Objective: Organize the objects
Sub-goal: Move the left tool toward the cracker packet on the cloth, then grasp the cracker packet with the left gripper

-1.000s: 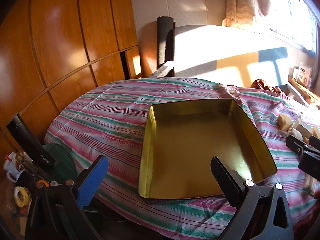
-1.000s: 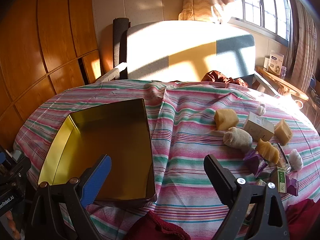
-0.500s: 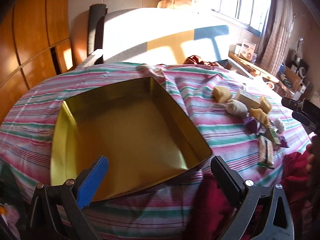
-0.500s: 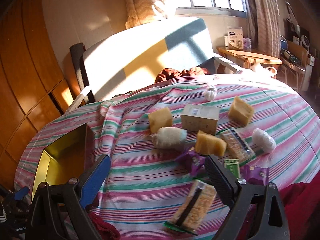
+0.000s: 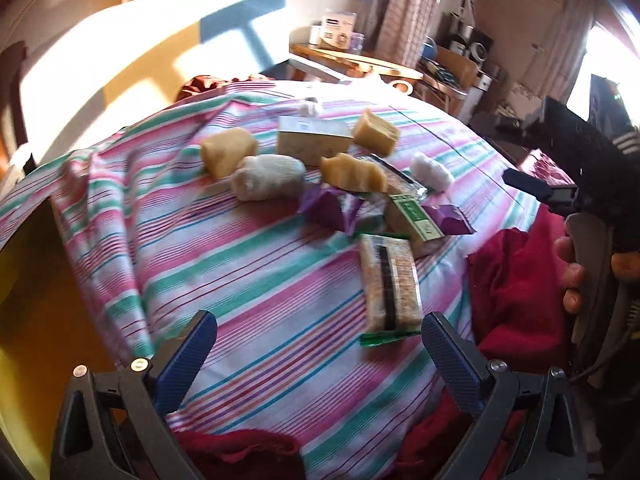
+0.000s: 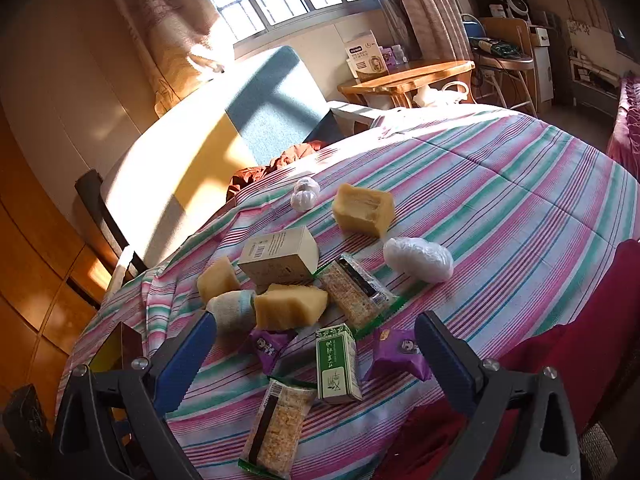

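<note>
Several snacks lie in a heap on the striped tablecloth (image 6: 500, 208): yellow cake blocks (image 6: 364, 208), a beige box (image 6: 280, 260), a white wrapped bundle (image 6: 418, 258), purple packets (image 6: 400, 354), a green box (image 6: 336, 360) and two cereal bars (image 6: 278, 424). My right gripper (image 6: 316, 324) hovers over the near side of the heap. Its jaws are opening and the pads touch nothing. My left gripper (image 5: 316, 328) stands open above bare cloth, just short of a cereal bar (image 5: 390, 280). The yellow tin tray (image 5: 24, 300) shows only at the left edge.
A dark red cloth (image 5: 516, 280) hangs over the table's near edge. In the left wrist view a hand (image 5: 572, 276) holds the right gripper (image 5: 536, 188) at the far right. A sunlit sofa back (image 6: 192, 148) and a wooden side table (image 6: 404, 74) stand behind the table.
Both views have swung right, from the yellow tin tray to the heap of snacks. The tray has slid to the left edge. The right gripper is closer to the heap.
</note>
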The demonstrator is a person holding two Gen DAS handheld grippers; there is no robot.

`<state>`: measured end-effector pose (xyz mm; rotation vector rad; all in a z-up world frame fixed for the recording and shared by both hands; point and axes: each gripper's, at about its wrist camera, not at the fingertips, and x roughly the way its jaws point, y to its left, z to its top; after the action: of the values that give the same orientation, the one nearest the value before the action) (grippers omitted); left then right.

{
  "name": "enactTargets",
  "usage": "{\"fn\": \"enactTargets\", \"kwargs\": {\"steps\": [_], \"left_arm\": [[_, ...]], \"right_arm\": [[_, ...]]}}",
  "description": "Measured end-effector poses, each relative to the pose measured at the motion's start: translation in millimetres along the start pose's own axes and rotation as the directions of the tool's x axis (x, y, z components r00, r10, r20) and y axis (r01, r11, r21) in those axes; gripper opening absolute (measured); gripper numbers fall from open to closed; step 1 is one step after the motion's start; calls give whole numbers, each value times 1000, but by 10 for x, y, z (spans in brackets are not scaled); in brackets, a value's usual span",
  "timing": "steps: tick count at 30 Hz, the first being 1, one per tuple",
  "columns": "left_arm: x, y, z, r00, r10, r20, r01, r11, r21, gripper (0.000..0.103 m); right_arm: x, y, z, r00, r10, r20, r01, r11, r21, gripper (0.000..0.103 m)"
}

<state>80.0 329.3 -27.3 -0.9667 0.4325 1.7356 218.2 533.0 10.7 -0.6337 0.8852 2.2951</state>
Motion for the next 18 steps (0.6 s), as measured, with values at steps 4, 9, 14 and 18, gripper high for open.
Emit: {"fn": "enactTargets", "kwargs": {"steps": [4,9,14,18], "left_arm": [[347,-248,154,998,-20,-53,23,997,67,103],[751,-469,232,993,21,-114,-4,989,150,103],[1031,-510,250,989,31,-148,-12,992,123,94],[1024,-464,168,990,49,-134,-31,991,132,47]], "right_arm": [[10,-114,0,998,65,-5,-64,996,63,101],[-3,-251,5,991,134,13,-135,982,133,101],[-5,-234,-1,990,140,13,-140,982,130,101],[17,-229,3,990,141,0,-140,982,129,101]]}}
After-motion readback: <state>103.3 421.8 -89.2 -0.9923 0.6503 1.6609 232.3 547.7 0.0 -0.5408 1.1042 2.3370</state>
